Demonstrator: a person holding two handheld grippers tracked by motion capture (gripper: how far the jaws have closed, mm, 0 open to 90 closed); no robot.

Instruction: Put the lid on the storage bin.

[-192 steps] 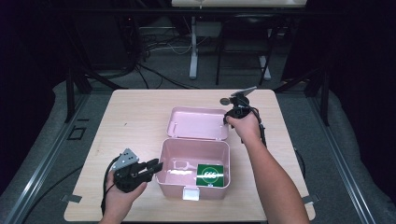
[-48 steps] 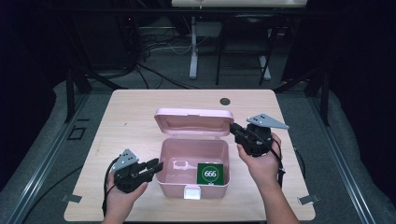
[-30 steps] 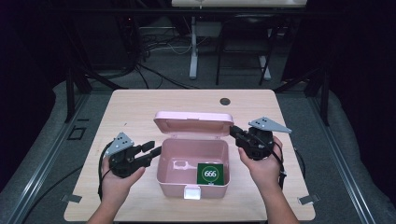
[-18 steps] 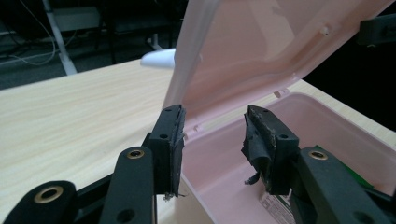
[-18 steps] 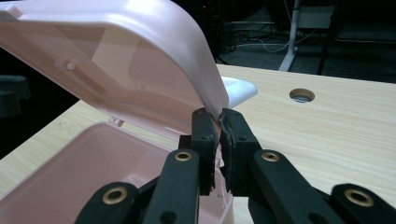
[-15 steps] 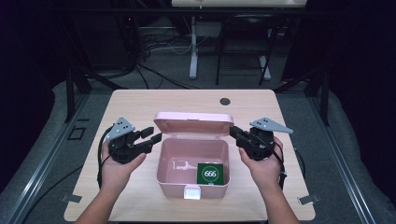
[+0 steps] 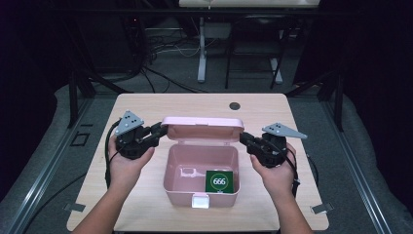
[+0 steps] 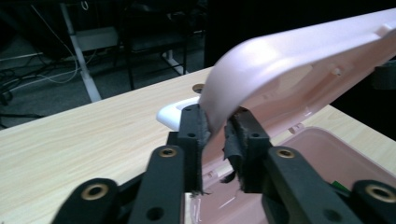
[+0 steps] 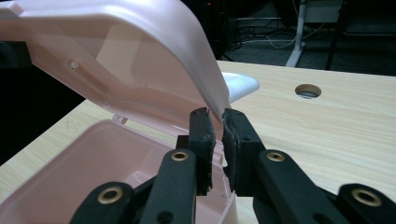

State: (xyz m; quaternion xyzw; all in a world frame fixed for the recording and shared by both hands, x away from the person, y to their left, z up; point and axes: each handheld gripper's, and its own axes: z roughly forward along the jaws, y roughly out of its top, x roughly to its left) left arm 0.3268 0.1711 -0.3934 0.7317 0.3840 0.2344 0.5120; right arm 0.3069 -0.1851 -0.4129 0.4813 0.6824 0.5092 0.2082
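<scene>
A pink box (image 7: pixel 174 191) stands open on the wooden table (image 7: pixel 146 107), with a green card marked 666 (image 7: pixel 217 181) and a small white piece (image 7: pixel 187 173) inside. Its pink lid (image 7: pixel 202 127) stands half raised behind it. My left gripper (image 7: pixel 158 130) is shut on the lid's left end. In the left gripper view the lid (image 8: pixel 303 60) edge sits pinched in the left gripper (image 8: pixel 215 135). My right gripper (image 7: pixel 243 139) is shut on the lid's right end. In the right gripper view the lid (image 9: pixel 140 51) rim is clamped in the right gripper (image 9: pixel 218 126).
A round cable hole (image 7: pixel 234 106) lies in the table behind the box. A white latch (image 7: pixel 200 200) sits on the box's front wall. Dark floor, cables and stand legs lie beyond the far edge. Bare wood spreads on both sides of the box.
The lid has gone from lying flat behind the box to half raised. My left gripper moved from beside the box's front left up to the lid's left end and closed on it.
</scene>
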